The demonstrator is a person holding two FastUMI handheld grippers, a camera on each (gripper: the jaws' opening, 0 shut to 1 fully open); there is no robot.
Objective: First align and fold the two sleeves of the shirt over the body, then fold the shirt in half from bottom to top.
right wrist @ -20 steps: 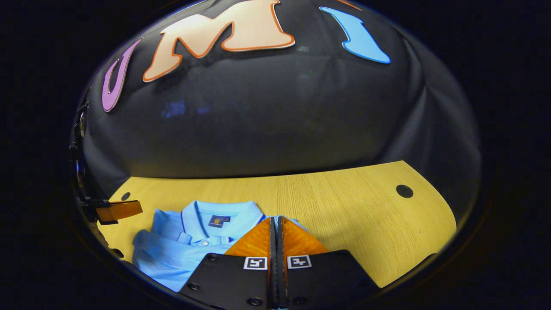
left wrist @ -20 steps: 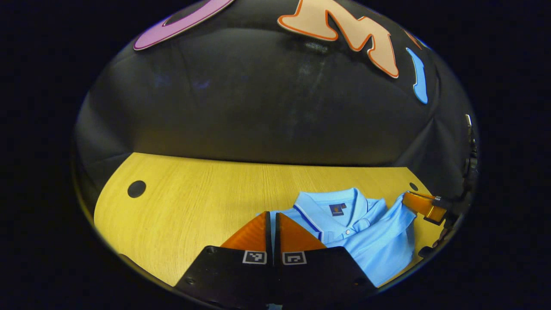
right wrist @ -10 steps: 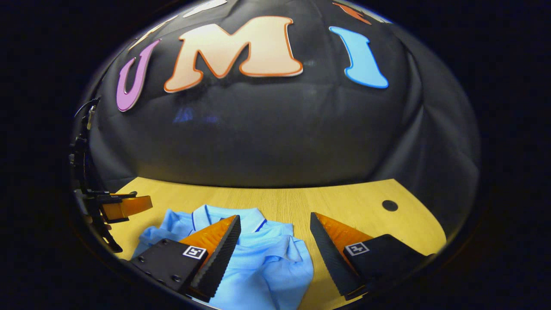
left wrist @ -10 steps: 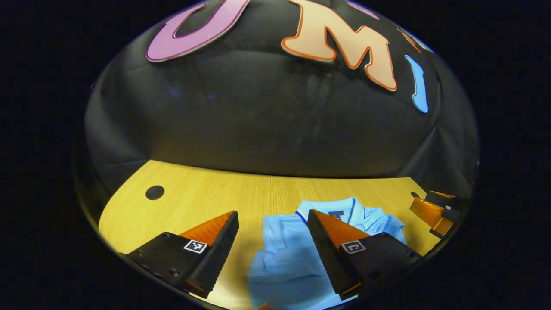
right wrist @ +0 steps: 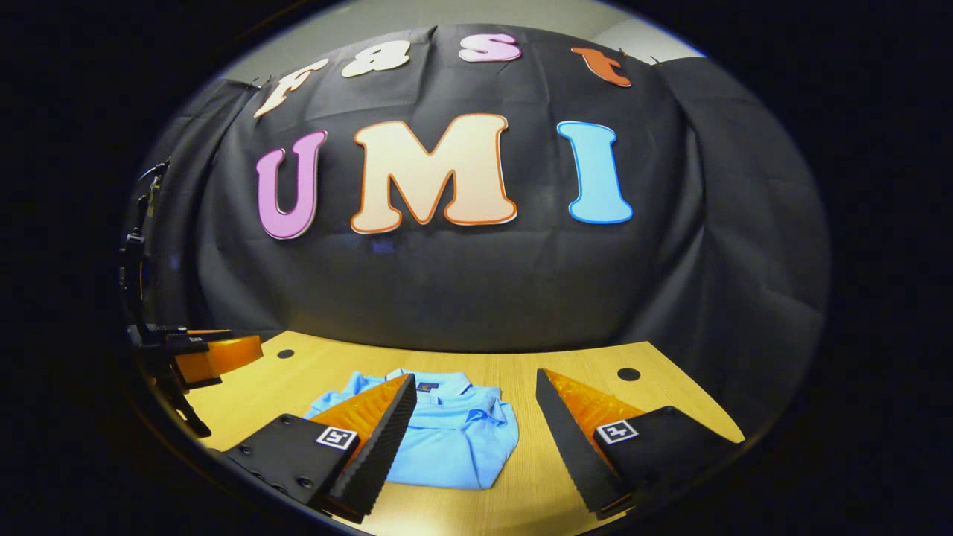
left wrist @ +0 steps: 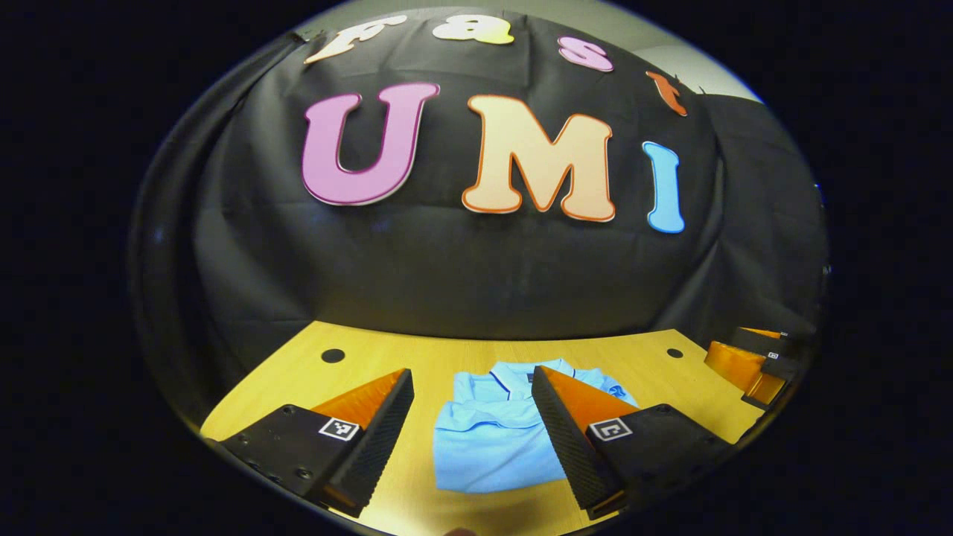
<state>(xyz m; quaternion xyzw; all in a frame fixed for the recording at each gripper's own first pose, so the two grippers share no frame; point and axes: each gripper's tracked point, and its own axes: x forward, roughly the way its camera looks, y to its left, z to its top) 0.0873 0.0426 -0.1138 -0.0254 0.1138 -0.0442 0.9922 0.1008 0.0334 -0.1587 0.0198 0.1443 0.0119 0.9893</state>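
Shirt (left wrist: pixel 495 439) folded, both tools' fingers apart.

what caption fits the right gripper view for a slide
Open right gripper above the folded blue shirt on the wooden table.

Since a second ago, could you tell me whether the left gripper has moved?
Yes. The left gripper has opened and pulled back and up from the shirt; the table hole now sits farther off.
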